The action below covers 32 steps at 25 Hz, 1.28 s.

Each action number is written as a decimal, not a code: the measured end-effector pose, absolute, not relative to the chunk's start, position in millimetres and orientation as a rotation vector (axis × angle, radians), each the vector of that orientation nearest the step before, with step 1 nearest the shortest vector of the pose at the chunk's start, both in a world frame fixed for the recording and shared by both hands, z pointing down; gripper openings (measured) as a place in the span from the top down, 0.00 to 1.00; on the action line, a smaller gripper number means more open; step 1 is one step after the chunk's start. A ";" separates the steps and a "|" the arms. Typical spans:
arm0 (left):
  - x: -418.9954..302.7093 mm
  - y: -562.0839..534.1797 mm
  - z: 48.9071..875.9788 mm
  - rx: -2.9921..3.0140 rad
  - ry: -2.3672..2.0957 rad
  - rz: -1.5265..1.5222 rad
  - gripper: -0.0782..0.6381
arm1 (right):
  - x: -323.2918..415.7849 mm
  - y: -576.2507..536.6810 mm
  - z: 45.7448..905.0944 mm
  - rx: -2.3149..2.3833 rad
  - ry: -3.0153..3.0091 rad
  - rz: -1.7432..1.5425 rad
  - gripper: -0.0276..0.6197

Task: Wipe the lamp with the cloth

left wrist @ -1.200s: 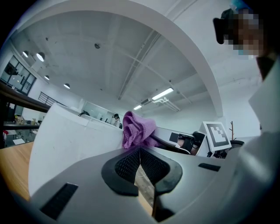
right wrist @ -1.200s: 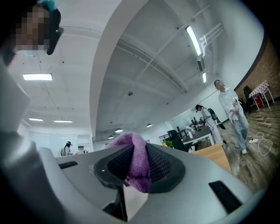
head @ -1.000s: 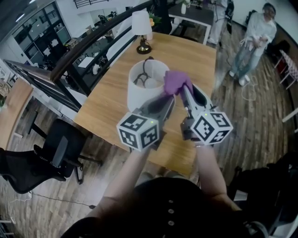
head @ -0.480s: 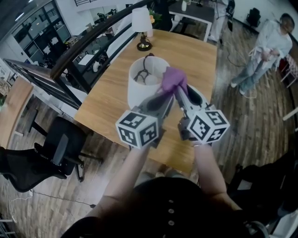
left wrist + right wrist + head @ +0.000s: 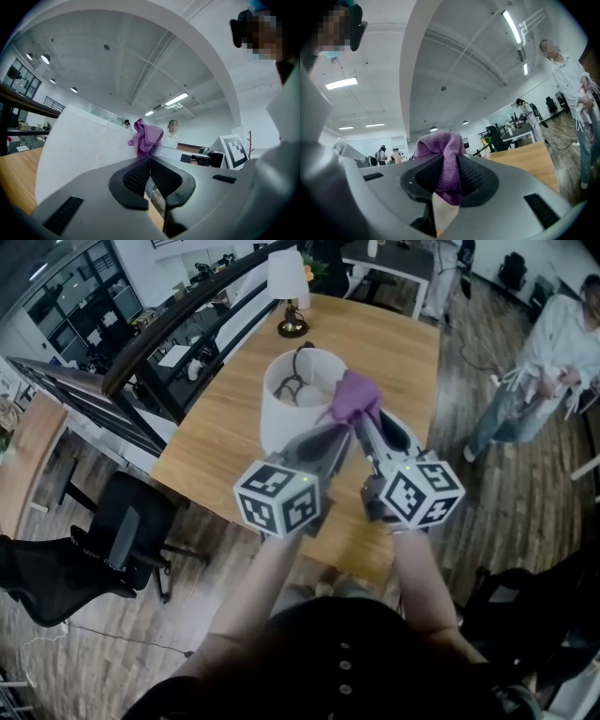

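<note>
Head view: a large white cylindrical lampshade (image 5: 292, 413) stood near the middle of the light wooden table (image 5: 394, 348), somewhat toward its left edge. Inside the open top, a dark wire frame and a bulb were visible.

Right gripper (image 5: 446, 161): jaws closed onto a purple knitted cloth (image 5: 439, 143). The fabric was pinched between the ribbed black pads, bunching out above the tips and hanging a little below them. From the head camera the cloth sat at the right-hand part of the shade's top rim. Contact between cloth and rim could not be confirmed.

Left gripper (image 5: 150, 161): jaws brought together, pads meeting along one line at the tips, nothing between them. Only a sliver of table wood showed through the gap lower down. Its tips lay just beside the shade's near right wall, directly under the cloth and close to the right gripper's tips. The shade's white wall filled the left of that gripper's view, with the cloth showing over its top edge.

Other items:
- A small table lamp with a white shade and dark base (image 5: 288, 287) stood at the table's far left corner.
- A black office chair (image 5: 89, 563) stood on the wood floor off the table's near left corner.
- A person in white clothing (image 5: 548, 352) stood on the floor beyond the table's right edge.
</note>
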State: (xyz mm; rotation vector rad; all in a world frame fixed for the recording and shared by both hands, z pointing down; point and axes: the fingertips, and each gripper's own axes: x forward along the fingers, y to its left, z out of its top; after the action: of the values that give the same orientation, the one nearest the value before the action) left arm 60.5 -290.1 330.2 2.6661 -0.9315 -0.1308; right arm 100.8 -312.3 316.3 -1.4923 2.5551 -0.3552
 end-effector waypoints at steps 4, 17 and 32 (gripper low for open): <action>61.2 -289.7 333.0 2.661 -0.920 -0.123 0.88 | 100.4 -311.8 319.8 -1.501 2.555 -0.365 0.84; 64.3 -286.6 347.0 2.642 -0.888 -0.091 0.88 | 100.6 -308.4 335.4 -1.526 2.552 -0.410 0.84; 67.2 -282.7 371.6 2.599 -0.866 -0.051 0.88 | 101.5 -306.8 366.0 -1.558 2.539 -0.503 0.84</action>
State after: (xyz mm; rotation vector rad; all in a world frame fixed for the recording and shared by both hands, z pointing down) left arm 67.2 -282.7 371.6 2.5992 -0.8660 -0.0510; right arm 101.5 -306.8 366.0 -1.5583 2.5394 -0.5030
